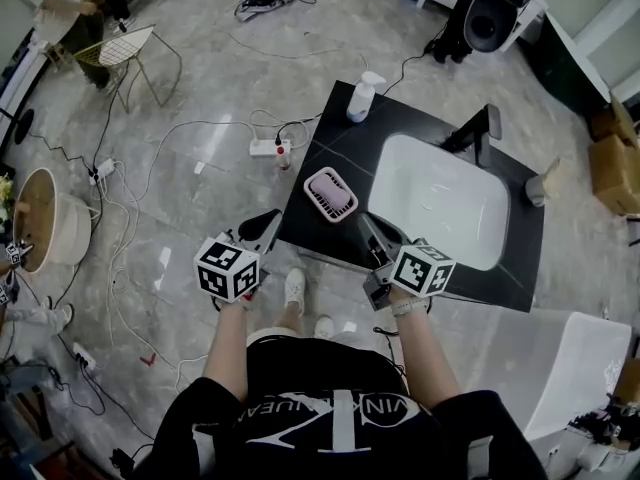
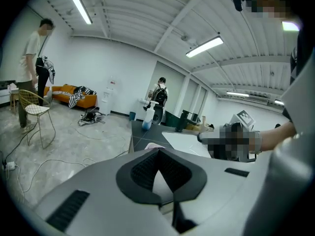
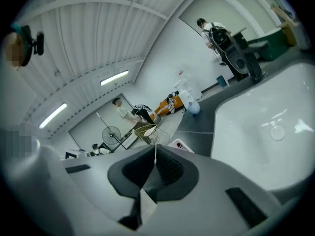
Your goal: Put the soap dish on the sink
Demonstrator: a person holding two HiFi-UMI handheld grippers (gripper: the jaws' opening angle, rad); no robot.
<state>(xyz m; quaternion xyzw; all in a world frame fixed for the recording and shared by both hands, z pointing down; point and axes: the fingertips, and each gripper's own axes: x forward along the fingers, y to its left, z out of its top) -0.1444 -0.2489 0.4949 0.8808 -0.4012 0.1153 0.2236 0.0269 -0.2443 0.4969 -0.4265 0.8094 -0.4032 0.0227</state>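
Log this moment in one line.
soap dish: on counter beside basin | left tongs: shut, empty | right tongs: shut, empty

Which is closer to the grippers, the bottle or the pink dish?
The pink dish, near the counter's front edge; the bottle stands at the far corner.

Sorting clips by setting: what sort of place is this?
Probably a studio or lab hall, not a bathroom: the black counter with a white basin stands free on grey floor, a white power strip and cables lie beside it, and an orange sofa lines the wall.
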